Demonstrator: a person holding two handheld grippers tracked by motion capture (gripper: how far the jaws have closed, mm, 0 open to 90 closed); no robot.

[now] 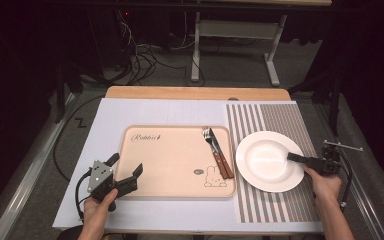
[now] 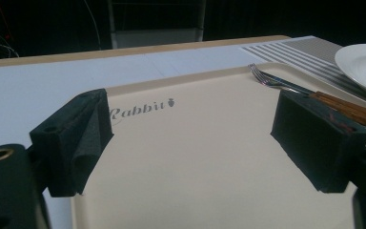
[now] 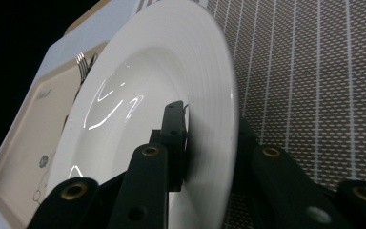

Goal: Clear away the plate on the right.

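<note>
While the left claw (image 1: 127, 169) gapes above the tray (image 1: 175, 192), the right claw (image 1: 296, 158) grips the plate's (image 1: 260, 162) rim.

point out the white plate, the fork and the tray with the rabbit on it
white plate (image 1: 265, 165): high view, bare middle of its well
fork (image 1: 207, 133): high view, on the tines
tray (image 1: 170, 160): high view, bare floor of the tray

- Right gripper (image 1: 296, 157) reaching over rim of white plate (image 1: 269, 161) on striped mat (image 1: 280, 117).
- Left gripper (image 1: 126, 170) open-jawed at corner of beige tray (image 1: 172, 160).
- Fork and knife (image 1: 217, 152) lying on tray.
</note>
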